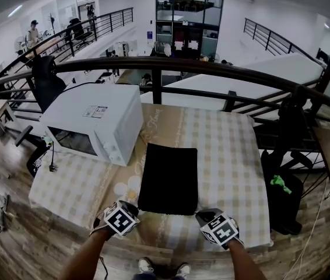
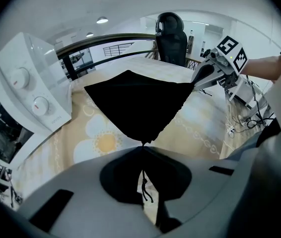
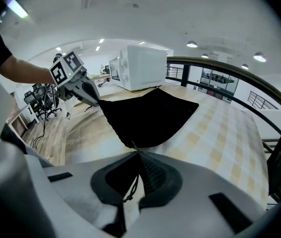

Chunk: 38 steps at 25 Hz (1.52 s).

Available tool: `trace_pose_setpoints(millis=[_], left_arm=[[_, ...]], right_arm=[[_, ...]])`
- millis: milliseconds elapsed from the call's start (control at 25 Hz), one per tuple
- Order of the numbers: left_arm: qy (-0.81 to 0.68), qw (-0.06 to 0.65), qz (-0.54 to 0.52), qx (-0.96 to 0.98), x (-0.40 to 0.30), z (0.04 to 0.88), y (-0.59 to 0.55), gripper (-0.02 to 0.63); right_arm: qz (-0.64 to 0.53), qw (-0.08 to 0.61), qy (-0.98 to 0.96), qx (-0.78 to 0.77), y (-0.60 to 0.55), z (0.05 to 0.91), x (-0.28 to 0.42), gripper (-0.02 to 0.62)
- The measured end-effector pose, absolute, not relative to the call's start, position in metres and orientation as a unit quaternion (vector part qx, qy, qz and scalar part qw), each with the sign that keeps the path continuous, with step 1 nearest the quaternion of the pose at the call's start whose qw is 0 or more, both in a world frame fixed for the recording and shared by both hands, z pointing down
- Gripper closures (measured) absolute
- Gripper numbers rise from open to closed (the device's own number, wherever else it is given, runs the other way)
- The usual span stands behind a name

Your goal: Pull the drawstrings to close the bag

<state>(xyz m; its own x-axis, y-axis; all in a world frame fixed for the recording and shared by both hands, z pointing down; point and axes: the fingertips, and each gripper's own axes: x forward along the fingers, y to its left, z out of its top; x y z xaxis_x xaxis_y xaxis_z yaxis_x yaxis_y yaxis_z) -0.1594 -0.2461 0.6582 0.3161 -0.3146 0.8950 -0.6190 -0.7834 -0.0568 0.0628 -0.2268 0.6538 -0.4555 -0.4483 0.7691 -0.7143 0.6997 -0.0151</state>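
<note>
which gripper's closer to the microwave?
The left gripper, at the black bag's near-left corner in front of the microwave; the right gripper sits across the bag.

left gripper (image 1: 136,209) | right gripper (image 1: 200,216): grey, black-white marker cubes (image 1: 120,219) | shoes (image 1: 146,266): white

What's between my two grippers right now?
The black bag, its near edge spanning from left gripper to right gripper; each is shut on a drawstring. The head view shows it.

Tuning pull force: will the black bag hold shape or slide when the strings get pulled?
Probably floppy: the black bag lies flat and its near edge puckers toward the left gripper. Likely light, so a pull on one drawstring alone may drag it across the tablecloth.
</note>
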Motion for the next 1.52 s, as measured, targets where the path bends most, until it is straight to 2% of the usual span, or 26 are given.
trace_pose_setpoints(millis=[760, 1520], left_arm=[[-0.369, 0.086, 0.440, 0.814, -0.160, 0.576, -0.267, 0.581], [-0.454, 0.061, 0.336, 0.823, -0.159, 0.490, -0.291, 0.581]], right_arm=[[0.117, 0.348, -0.837, 0.406, -0.246, 0.581, 0.067, 0.574], [0.069, 0.285, -0.837, 0.462, -0.269, 0.501, 0.069, 0.574]])
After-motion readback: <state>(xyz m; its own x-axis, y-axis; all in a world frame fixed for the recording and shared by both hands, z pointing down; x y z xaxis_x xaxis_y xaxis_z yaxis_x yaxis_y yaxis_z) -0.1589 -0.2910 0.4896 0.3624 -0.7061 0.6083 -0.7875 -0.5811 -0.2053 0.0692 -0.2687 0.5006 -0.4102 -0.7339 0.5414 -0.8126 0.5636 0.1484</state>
